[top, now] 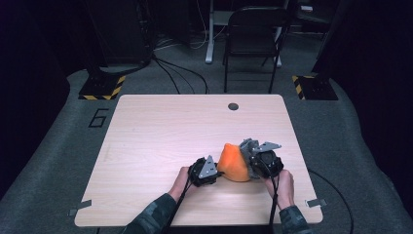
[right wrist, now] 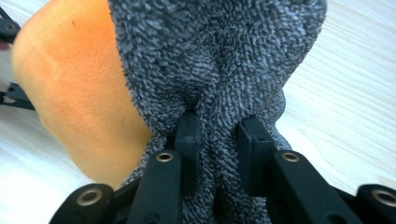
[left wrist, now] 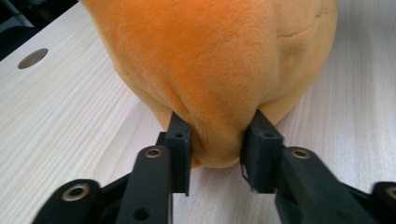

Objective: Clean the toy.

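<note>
So here's the setup: a person at a light wood surface (top: 160, 136) with 2 handheld grippers, both working on 1 soft orange plush thing (top: 234, 163) that sits on the near side of the surface, a bit right of middle. I'll use that plush as the landmark for everything.

The left gripper (top: 214, 171) comes in from the plush's left side, low, right at its base. In the left gripper view its jaws are pinching a fold of the orange plush (left wrist: 219, 88), with the fabric bunching in between the pads (left wrist: 180, 135), so that's a real grip, not just a touch.

The right gripper (top: 251, 161) is on the plush's opposite side, and it isn't holding orange at all. It has a grey, towel-like knit piece (right wrist: 219, 60) that sits right against the plush. The jaws are squeezed tight on a gathered wad of that grey fabric, which puckers hard between them.

Why hold it like this? My guess is it's a 2-handed pull-apart or pull-on job: 1 side anchors the orange body against the surface while the other works the grey cover. Gripping low on the orange part keeps it from tipping or sliding. I can't tell whether the grey bit is sewn on, wrapped around or just lying against the plush.

Behind the plush, toward the far edge, there's a small round hole (top: 233, 106) in the surface, well apart from it.
</note>
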